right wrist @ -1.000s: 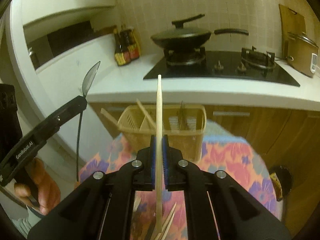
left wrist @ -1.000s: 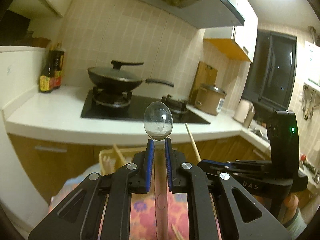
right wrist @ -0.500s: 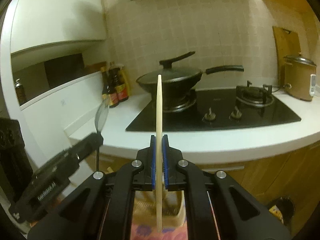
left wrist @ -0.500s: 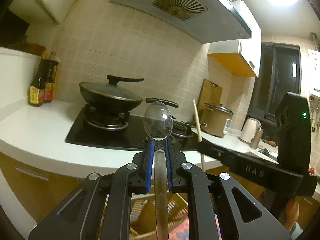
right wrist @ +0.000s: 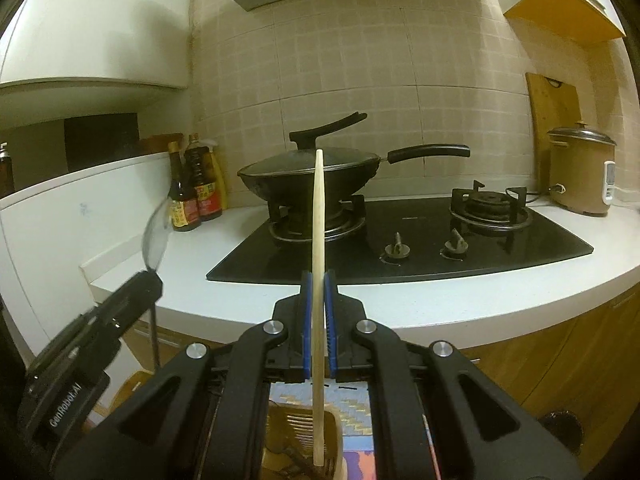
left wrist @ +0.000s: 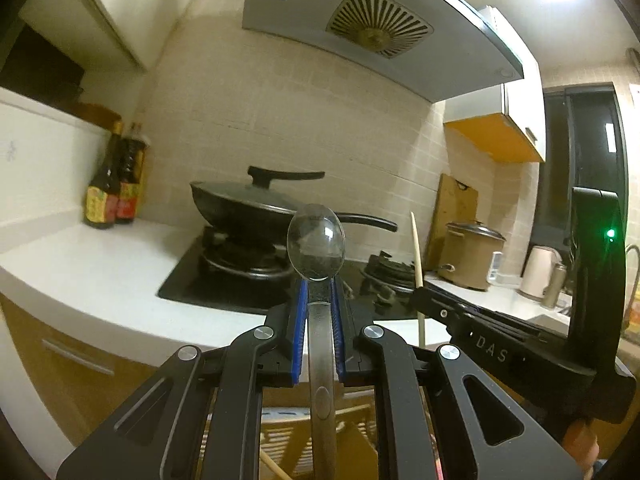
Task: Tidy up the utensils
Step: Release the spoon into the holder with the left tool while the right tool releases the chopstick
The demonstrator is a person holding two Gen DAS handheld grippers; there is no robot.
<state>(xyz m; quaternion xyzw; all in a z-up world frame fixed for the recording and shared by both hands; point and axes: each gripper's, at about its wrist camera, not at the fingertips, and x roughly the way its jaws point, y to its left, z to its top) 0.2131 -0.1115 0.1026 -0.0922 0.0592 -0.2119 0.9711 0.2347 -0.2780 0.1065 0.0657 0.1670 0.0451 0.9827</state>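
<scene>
Steel spoon (left wrist: 316,248) clamped upright in my left claw (left wrist: 319,300).
Right claw (right wrist: 319,292) grips a chopstick (right wrist: 318,264); basket (right wrist: 304,432) below.

Lidded wok (right wrist: 308,178) and bottles (right wrist: 196,188) crowd the counter (right wrist: 420,300).

The spoon (left wrist: 316,248) clamped in the left gripper (left wrist: 319,300) is polished, mirror-bright metal. The chopstick (right wrist: 318,240) pinched in the right gripper (right wrist: 319,292) looks like pale, matt wood. Both grippers are matt black plastic with ribbed blue pads (right wrist: 306,320). Ahead, the hob (right wrist: 440,240) is glossy black glass.
</scene>
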